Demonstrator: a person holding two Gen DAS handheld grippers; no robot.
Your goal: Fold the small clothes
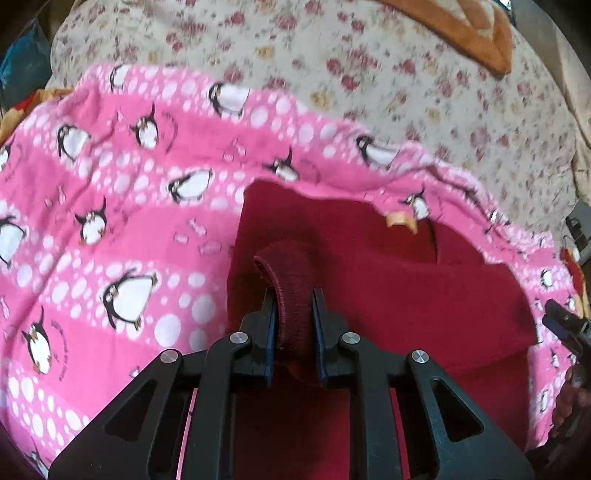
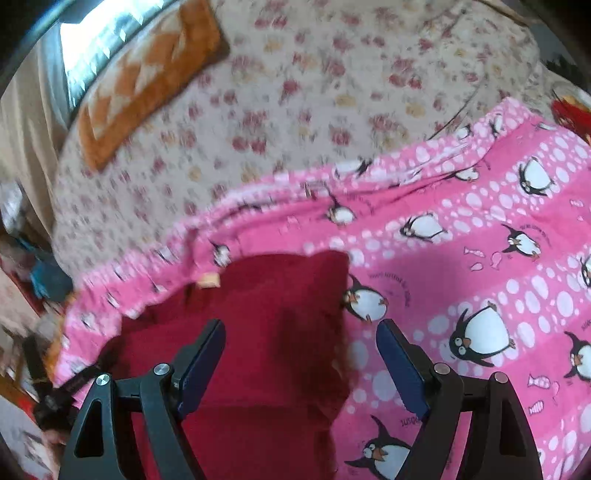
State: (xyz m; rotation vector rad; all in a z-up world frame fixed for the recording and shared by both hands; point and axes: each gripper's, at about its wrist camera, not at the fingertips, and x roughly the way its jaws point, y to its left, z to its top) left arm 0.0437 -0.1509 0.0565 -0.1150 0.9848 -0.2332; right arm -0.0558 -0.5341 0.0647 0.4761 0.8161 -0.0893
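Closest to the left wrist camera, the left gripper (image 1: pixel 293 306) has its two dark pads pinched on a ribbed, dark-red knit cuff (image 1: pixel 286 277) that stands up between them in the lower middle of the frame. The cuff belongs to a red garment (image 1: pixel 406 291) that spreads across the lower centre and lower right, lying on a pink fleece blanket printed with penguins and white dots (image 1: pixel 110 229). A small tan label (image 1: pixel 400 220) shows at the garment's upper edge, just beside the blanket's rumpled border. Beyond the blanket, filling the top of the frame, is a cream floral bedspread (image 1: pixel 332 55), with an orange patterned cushion (image 1: pixel 476 33) at the upper right. At the far right edge a dark tip of the other gripper shows.

In the right wrist view, the right gripper (image 2: pixel 301 354) has its blue-padded jaws spread wide with nothing between them, poised over the red garment in the lower centre. The penguin blanket fills the right side, and the floral bedspread the top.
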